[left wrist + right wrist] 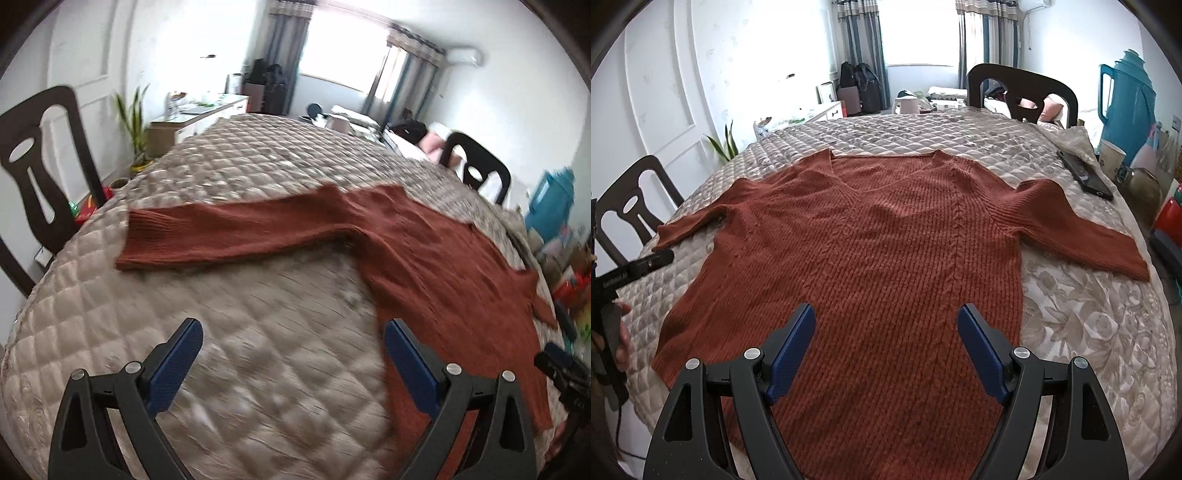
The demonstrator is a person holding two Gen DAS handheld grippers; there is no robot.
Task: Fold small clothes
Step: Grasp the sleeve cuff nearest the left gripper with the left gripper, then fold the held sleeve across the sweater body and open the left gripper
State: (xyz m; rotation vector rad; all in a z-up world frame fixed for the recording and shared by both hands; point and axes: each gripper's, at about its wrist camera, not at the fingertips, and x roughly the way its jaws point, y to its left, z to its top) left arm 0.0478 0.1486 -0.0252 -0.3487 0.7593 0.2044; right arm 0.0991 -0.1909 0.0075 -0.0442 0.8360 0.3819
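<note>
Two dark chairs [1021,90] flank a table under a quilted beige cover [1089,314], with curtained windows bright at the top of the frame and a phone [1084,174] lying at the right edge. The rust-red knitted sweater [871,240] lies flat across the centre, sleeves spread, hem nearest the camera. The right gripper [886,347] hovers over the hem, jaws wide, gripping nothing. The left gripper [293,363] hangs wide apart above bare quilt, sweater just right of it.
</note>
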